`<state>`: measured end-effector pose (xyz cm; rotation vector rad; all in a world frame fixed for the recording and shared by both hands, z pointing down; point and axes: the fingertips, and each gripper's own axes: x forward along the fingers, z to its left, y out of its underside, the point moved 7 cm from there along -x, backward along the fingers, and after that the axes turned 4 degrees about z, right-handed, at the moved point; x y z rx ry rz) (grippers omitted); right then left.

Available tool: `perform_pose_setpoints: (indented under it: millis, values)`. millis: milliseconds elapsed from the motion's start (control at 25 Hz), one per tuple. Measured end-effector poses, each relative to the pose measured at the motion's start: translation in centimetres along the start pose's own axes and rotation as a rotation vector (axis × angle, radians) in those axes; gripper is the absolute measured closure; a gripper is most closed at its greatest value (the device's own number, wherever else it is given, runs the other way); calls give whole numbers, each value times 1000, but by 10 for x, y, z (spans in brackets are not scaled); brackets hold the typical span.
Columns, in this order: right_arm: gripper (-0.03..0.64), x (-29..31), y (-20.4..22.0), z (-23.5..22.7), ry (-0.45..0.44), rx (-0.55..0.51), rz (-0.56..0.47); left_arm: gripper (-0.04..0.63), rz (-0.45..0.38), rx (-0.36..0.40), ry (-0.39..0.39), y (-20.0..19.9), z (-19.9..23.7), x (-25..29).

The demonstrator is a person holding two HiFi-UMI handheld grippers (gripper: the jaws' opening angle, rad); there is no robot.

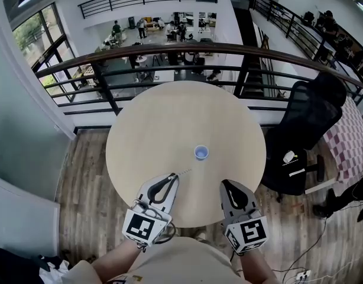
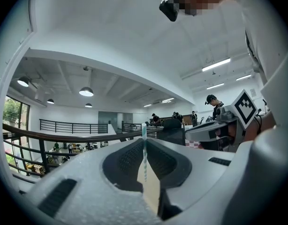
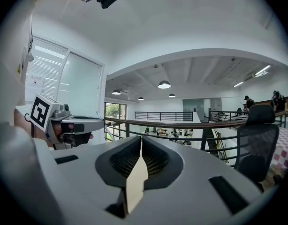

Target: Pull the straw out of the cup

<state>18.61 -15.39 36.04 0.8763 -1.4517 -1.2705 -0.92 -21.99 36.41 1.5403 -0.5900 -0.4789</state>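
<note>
A small blue cup (image 1: 201, 152) stands upright near the middle of the round table (image 1: 146, 129), with no straw in it. My left gripper (image 1: 172, 176) hangs over the table's near part, left of and nearer than the cup, and is shut on a thin white-and-teal striped straw (image 1: 184, 171) that pokes out of its tips toward the cup. In the left gripper view the straw (image 2: 144, 149) runs along the slit between the jaws of the left gripper (image 2: 144, 142). To the right, my right gripper (image 1: 224, 184) is shut with nothing held; its tips (image 3: 141, 142) meet.
A dark railing (image 1: 169, 55) runs behind the table, with a lower floor beyond it. A black office chair (image 1: 302, 129) stands to the table's right. Each gripper shows in the other's view: the right (image 2: 219, 128) and the left (image 3: 64, 121).
</note>
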Motion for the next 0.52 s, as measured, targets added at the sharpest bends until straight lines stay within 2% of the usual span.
perform_pose_setpoints:
  millis: [520]
  values:
    - [591,1,-4,16,-25,-7,4,560,12,-23,-25,-1,6,-13]
